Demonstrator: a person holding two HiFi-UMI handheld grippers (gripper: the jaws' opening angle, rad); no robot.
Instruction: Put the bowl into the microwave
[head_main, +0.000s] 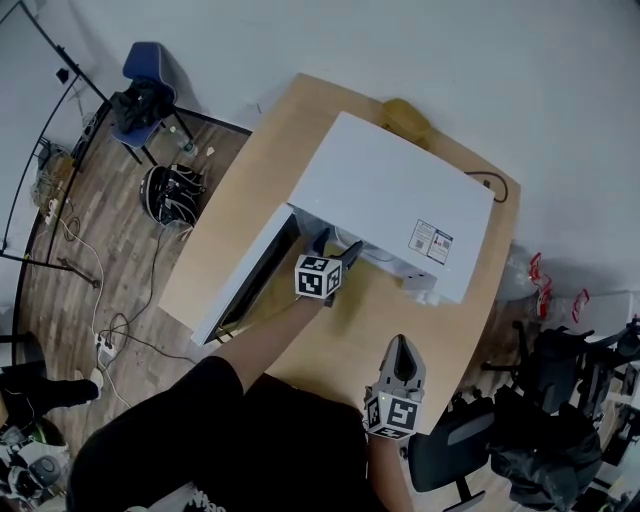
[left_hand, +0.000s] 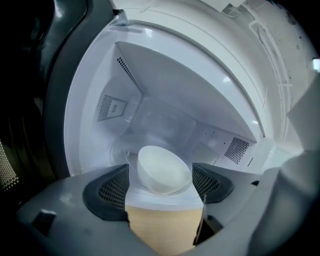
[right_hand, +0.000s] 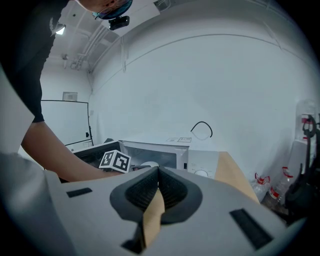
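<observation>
A white bowl (left_hand: 162, 170) rests inside the white microwave (head_main: 390, 200), on the cavity floor just past the front sill, tilted slightly. My left gripper (head_main: 337, 243) reaches into the opening. Its jaws stand wide open on either side of the bowl, and the pads (left_hand: 107, 192) are clear of it. The microwave door (head_main: 245, 285) hangs open to the left. My right gripper (head_main: 403, 345) hovers over the table's near edge, away from the microwave. Its jaws are shut with nothing between them, as the right gripper (right_hand: 157, 187) view shows.
The microwave stands on a wooden table (head_main: 230, 240), with a yellow object (head_main: 405, 118) and a black cable (head_main: 485, 180) behind it. A blue chair (head_main: 150, 75) and a helmet-like item (head_main: 172, 192) are on the floor at left. A black office chair (head_main: 450, 455) is at lower right.
</observation>
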